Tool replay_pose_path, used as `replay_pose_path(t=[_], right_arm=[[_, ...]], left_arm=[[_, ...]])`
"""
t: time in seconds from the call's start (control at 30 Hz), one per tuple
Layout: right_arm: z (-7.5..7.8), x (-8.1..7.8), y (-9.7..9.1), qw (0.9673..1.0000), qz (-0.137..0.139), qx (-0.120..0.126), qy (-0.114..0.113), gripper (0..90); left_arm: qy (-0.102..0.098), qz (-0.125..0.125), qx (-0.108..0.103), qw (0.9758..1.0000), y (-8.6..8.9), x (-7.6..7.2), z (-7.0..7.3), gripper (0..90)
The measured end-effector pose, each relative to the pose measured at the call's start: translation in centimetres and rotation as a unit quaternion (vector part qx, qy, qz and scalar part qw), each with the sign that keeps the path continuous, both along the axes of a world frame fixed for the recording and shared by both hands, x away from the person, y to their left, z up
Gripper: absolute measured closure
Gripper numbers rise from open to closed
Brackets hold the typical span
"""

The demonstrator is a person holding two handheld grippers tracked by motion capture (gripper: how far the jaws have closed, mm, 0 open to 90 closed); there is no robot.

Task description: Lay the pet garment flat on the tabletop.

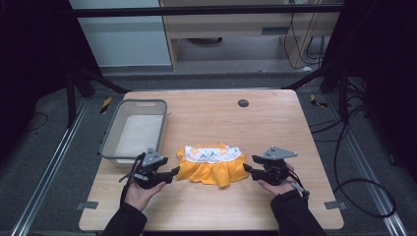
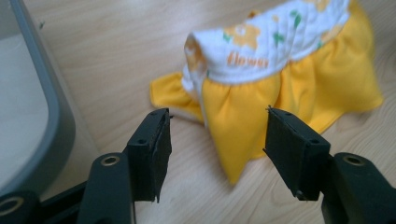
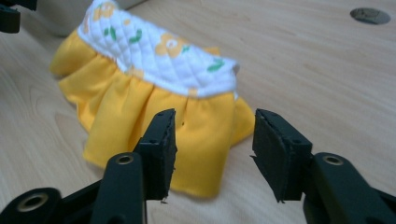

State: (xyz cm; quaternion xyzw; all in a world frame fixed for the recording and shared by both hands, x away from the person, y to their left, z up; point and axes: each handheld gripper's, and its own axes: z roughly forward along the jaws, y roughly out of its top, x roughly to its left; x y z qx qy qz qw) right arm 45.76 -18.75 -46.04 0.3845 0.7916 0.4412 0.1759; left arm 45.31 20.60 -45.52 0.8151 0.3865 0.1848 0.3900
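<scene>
A: A pale wooden bench (image 1: 206, 206) was seen under dim light, dark floor and cables around it. What was laid out, from the left?

B: A grey basket (image 1: 110, 140) was set at the left edge. Beside it the left tool (image 1: 173, 173) was held released, nothing between its jaws, just short of the little yellow skirt (image 1: 212, 169), which lay flat near the bench's front middle. The right tool (image 1: 248, 167) was likewise held apart and empty at the skirt's other side.

A: How was the garment judged to handle?

B: It was judged light, soft and floppy, likely to sag and slide. The quilted white waistband (image 2: 275, 42) was thought the firmer hold; a pinch at each end was favoured.

A: Could any writing be read?

B: "flower" (image 2: 247, 59) was read in orange on the waistband.
</scene>
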Motion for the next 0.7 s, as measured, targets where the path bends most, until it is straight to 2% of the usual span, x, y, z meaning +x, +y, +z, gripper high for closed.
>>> replay_pose_path(t=[0.03, 0.07, 0.13, 0.4, 0.47, 0.7], right_arm=[[-0.3, -0.2, -0.1, 1.0, -0.001, -0.001, 0.004, 47.5], [-0.7, -0.4, -0.3, 1.0, -0.002, -0.004, 0.007, 47.0], [-1.0, -0.5, -0.4, 0.9999, -0.004, -0.002, 0.013, 47.1], [-3.0, 0.6, 0.4, 0.9989, -0.007, -0.021, 0.042, 50.6], [-3.1, 0.7, 0.5, 0.9988, -0.006, -0.022, 0.044, 51.4], [-3.4, 1.1, 1.2, 0.9978, 0.01, -0.033, 0.057, 65.4]], left_arm=[[0.0, 0.0, 0.0, 1.0, 0.0, 0.0, 0.0, 40.7], [0.018, 0.002, 0.002, 0.9998, 0.0, 0.1, -1.0, 40.9], [0.024, 0.004, 0.006, 0.9997, -0.1, 0.2, -1.3, 41.2], [0.034, 0.002, 0.037, 0.9987, -1.8, 1.1, -2.9, 48.4], [0.039, 0.001, 0.038, 0.9985, -1.8, 1.2, -3.1, 52.9], [0.072, -0.015, 0.02, 0.9971, -1.9, 1.4, -3.3, 71.8]])
